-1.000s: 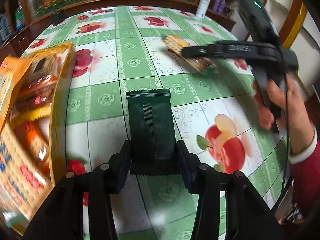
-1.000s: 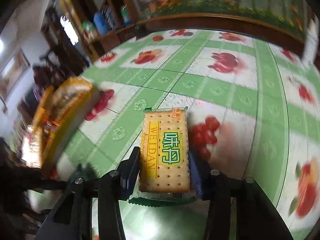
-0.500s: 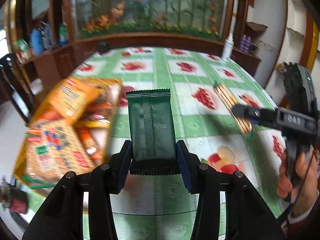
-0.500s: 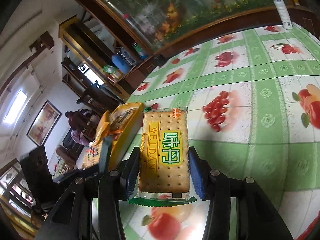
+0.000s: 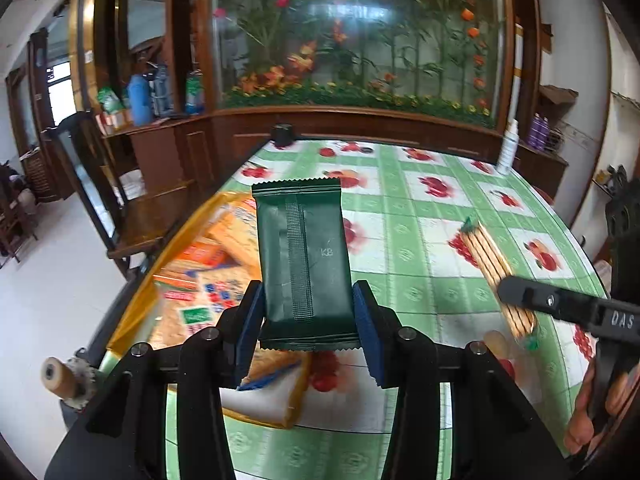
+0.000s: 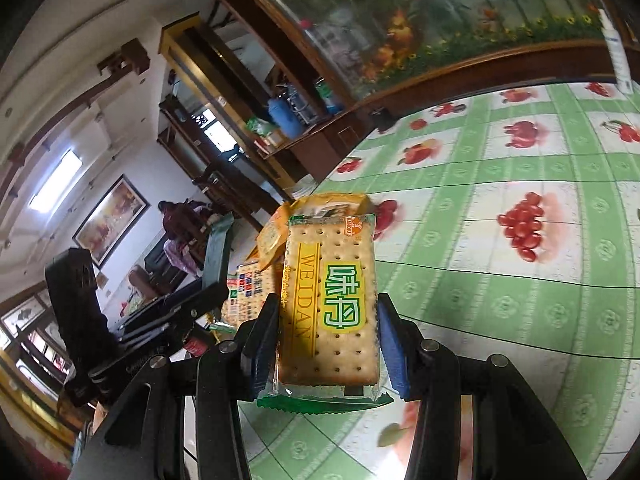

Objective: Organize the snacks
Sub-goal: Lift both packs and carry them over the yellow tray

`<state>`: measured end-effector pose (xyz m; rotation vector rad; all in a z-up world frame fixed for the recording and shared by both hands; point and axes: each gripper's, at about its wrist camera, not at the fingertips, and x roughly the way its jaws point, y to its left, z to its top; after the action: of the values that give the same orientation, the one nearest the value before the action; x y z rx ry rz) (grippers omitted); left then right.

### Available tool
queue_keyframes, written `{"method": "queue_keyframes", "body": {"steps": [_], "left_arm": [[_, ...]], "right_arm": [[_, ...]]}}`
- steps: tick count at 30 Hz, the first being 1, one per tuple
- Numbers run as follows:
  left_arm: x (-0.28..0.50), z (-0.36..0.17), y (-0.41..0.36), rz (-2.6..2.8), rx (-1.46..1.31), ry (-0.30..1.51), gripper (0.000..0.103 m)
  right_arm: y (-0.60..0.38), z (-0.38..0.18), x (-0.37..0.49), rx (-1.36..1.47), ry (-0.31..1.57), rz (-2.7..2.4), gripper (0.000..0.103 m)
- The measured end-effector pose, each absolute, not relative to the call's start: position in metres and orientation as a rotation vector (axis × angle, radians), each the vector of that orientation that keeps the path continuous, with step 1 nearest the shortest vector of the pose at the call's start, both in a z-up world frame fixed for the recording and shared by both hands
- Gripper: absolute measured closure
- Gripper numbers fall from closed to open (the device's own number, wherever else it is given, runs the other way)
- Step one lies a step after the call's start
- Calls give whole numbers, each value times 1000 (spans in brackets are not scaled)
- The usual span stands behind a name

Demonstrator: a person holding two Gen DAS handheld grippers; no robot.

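Now both claws are carrying a snack each, lifted clear of the bench (image 5: 420, 280). The left claw (image 5: 308, 320) is gripping a dark green packet (image 5: 304, 256) by its lower end, pads pressing on its two long edges, so the packet is standing out ahead of the fingers with its seam side facing the camera. The right claw (image 6: 328, 340) is clamping a cracker pack (image 6: 330, 304) the same way, low on its long edges, printed face toward the camera. Holding each pack near one end is leaving most of its length free, which should make it easy to slide in among the others.

The yellow tray (image 5: 132, 320) is sitting at the bench's left edge, already holding several orange and cream packs. In the left view the green packet is hanging over the tray's near right part; in the right view the cracker pack is hovering above the bench, with the tray just beyond it toward that left edge. My guess is that both are being brought to the tray for release.

Compared with a second ago, both claws are riding higher and pointing less steeply down: the cabinet and painted glass panel beyond the far edge are now filling the top of the left view, where only the cloth was showing. The tray is sliding from the left margin of that view toward its middle. The right claw, earlier out over the middle of the bench, is closing in on the tray side. Neither grip is changing.
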<state>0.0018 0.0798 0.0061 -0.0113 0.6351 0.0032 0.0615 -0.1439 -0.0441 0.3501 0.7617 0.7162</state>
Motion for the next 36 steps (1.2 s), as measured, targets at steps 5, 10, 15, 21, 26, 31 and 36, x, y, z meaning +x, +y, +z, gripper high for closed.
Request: {"method": "queue_keyframes", "body": {"steps": [5, 10, 15, 21, 26, 31, 36], "left_arm": [[3, 7, 94, 51, -18, 619, 60], [5, 4, 105, 77, -31, 622, 60], [7, 1, 112, 98, -39, 628, 60], [8, -4, 126, 124, -59, 633, 60], [7, -7, 140, 152, -81, 635, 60], [8, -10, 150, 175, -95, 635, 60], [11, -15, 157, 181, -102, 647, 60]], "right_arm": [[-127, -46, 60, 330, 773, 737, 56], [-110, -45, 56, 298, 782, 760, 56], [-97, -47, 59, 281, 794, 779, 56], [-86, -50, 61, 269, 804, 794, 56], [-76, -50, 60, 257, 810, 807, 56], [-60, -51, 63, 249, 818, 830, 56], [-37, -50, 70, 235, 830, 861, 56]]}}
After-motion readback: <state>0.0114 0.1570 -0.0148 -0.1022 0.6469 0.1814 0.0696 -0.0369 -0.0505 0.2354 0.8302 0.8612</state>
